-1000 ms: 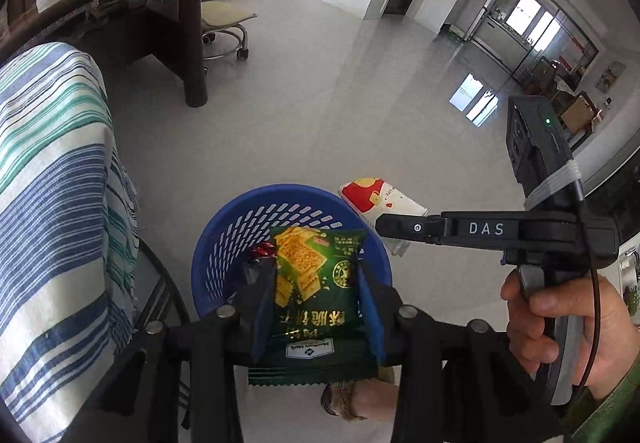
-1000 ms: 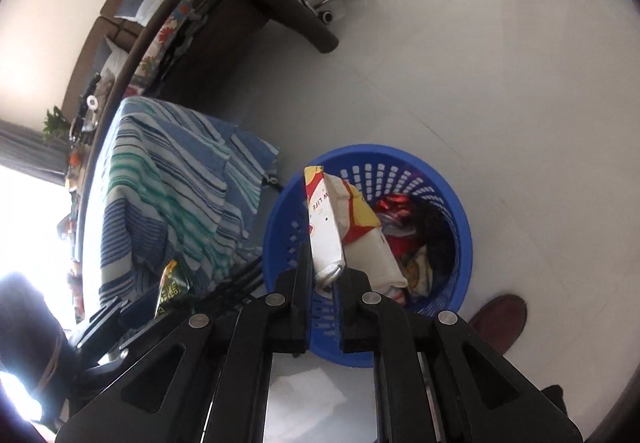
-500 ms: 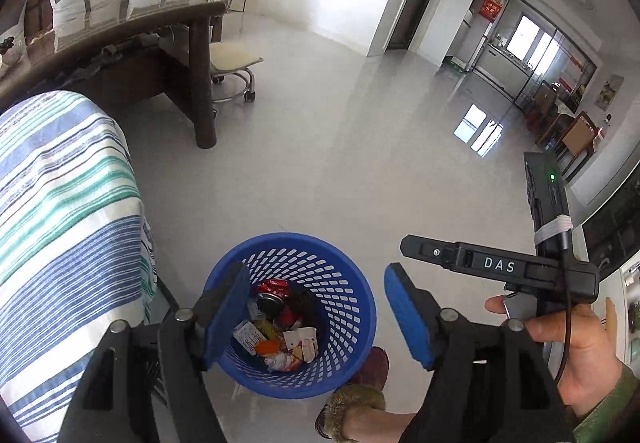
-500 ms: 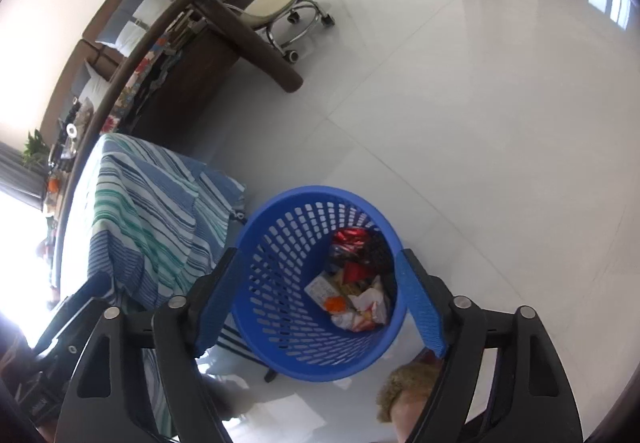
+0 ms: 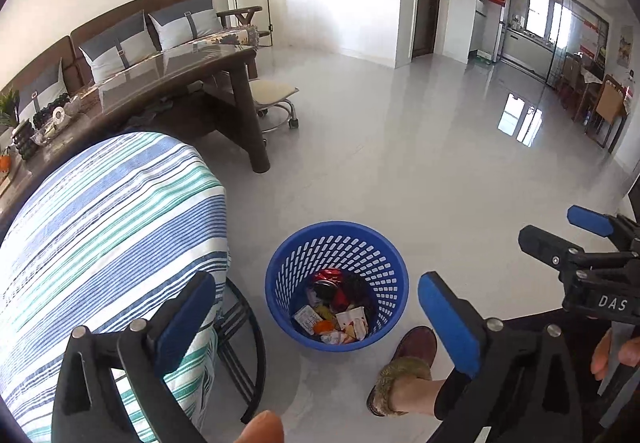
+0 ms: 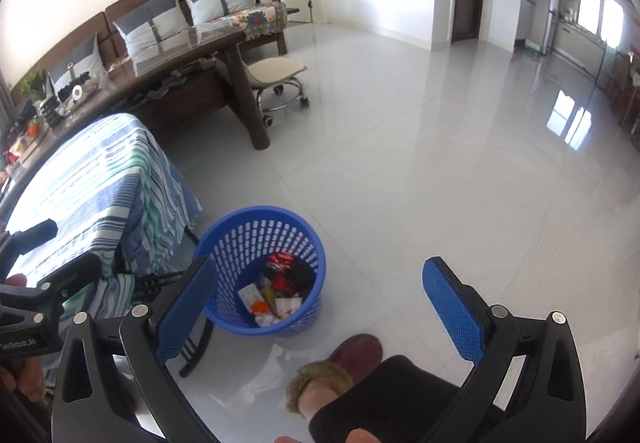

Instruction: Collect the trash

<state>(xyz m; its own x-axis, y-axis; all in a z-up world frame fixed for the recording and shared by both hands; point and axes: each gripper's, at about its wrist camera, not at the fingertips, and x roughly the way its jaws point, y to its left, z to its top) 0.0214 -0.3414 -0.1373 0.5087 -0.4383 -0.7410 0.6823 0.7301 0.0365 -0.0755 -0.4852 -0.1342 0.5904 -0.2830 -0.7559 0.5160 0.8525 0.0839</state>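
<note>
**Both grippers empty above the bin**

The left gripper (image 5: 316, 317) and right gripper (image 6: 320, 303) stand spread as wide as they go, jaws having just been opening, nothing between the blue pads. The trash (image 5: 334, 313) (wrappers, packets, what looks like a crushed can) lies in the bottom of the blue basket (image 5: 394, 263), on the floor just right of the striped tablecloth (image 5: 100, 227) and near a slippered foot (image 5: 404, 363). Such packets are likely light, crinkly and slippery; pinching a flat edge or sealed seam should hold best.
</note>
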